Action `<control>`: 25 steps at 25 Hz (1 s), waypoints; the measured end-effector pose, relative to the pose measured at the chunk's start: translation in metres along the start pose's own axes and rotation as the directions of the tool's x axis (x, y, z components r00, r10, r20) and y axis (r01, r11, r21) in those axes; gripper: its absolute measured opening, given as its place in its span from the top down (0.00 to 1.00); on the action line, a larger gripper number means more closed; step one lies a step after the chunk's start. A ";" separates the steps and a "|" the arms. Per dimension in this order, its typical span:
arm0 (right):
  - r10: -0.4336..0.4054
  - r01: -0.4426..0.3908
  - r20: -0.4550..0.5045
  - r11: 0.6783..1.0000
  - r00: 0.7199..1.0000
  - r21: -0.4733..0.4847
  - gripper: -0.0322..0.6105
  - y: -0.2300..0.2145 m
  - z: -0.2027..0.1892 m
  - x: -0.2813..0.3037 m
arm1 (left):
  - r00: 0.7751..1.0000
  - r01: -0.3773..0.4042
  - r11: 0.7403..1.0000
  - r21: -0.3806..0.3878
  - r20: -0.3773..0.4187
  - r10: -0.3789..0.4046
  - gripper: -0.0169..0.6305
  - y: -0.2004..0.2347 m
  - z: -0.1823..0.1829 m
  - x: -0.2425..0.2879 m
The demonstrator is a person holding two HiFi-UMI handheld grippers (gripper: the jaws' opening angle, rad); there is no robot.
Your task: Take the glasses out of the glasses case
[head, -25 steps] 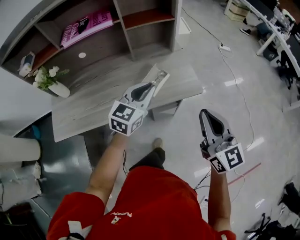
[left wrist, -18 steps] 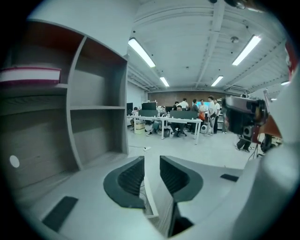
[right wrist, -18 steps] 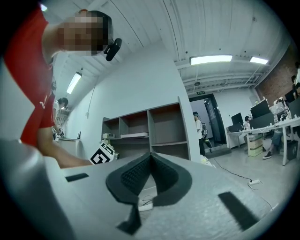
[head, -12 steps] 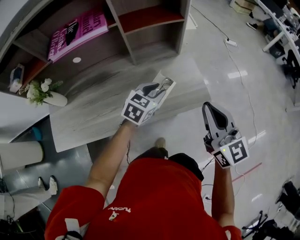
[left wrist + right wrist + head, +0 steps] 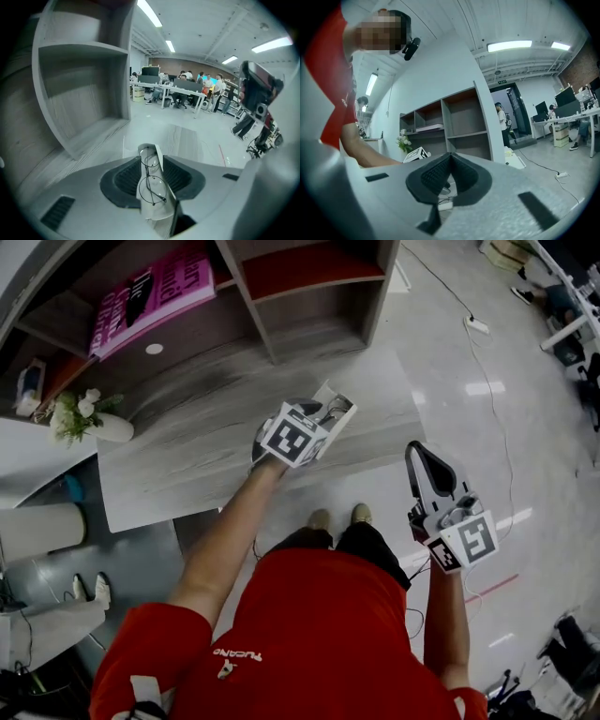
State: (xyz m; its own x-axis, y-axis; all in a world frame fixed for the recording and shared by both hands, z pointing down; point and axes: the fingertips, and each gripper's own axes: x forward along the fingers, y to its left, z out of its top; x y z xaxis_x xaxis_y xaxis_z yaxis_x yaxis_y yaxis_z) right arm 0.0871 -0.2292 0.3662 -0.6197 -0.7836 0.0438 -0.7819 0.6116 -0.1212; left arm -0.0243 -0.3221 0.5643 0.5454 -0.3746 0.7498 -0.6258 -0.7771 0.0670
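Observation:
A white glasses case [image 5: 336,407] lies open on the grey table [image 5: 187,460] near its front right edge, with thin wire-framed glasses [image 5: 330,410] resting on it. My left gripper [image 5: 317,420] points steeply down at it. In the left gripper view the case [image 5: 155,212] and glasses [image 5: 153,186] run between the two dark pads [image 5: 125,180]. The left gripper [image 5: 151,161] has its jaws opening and I see no pad pressing on the case. My right gripper [image 5: 418,454] hangs over the floor to the right, shut and empty [image 5: 449,158].
A shelf unit [image 5: 309,296] stands at the table's back with a pink book [image 5: 141,296]. A white vase of flowers [image 5: 89,420] sits at the table's left. A cable and power strip [image 5: 476,324] lie on the floor. Office desks with people [image 5: 187,91] are far off.
My left gripper has come down and forward to the case, and its jaws have gone from shut to wide apart around it. The right gripper shifted a little sideways, still shut.

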 end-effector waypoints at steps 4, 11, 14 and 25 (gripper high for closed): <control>0.028 -0.028 -0.008 1.000 1.000 0.005 0.94 -0.015 -0.001 0.003 | 0.997 -0.026 1.000 -0.003 -0.080 0.026 0.77 0.009 -0.009 0.018; 0.055 -0.054 -0.022 0.998 0.998 0.030 0.94 -0.042 -0.009 0.002 | 0.981 -0.057 0.998 0.031 -0.184 0.062 0.77 0.022 -0.018 0.040; 0.057 -0.056 -0.023 0.998 0.998 0.043 0.94 -0.055 -0.013 0.001 | 0.970 -0.062 0.996 0.058 -0.230 0.074 0.77 0.023 -0.021 0.047; 0.047 -0.043 -0.039 0.996 0.998 0.080 0.94 -0.085 -0.025 -0.014 | 0.944 0.036 0.999 -0.004 -0.328 -0.036 0.86 0.006 -0.034 0.063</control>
State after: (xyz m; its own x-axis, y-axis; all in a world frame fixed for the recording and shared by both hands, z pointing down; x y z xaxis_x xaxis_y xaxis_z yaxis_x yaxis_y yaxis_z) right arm 0.1606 -0.2677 0.4009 -0.6577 -0.7493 0.0770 -0.7463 0.6344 -0.2015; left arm -0.0128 -0.3335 0.6346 0.3540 -0.1598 0.9215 -0.6075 -0.7884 0.0966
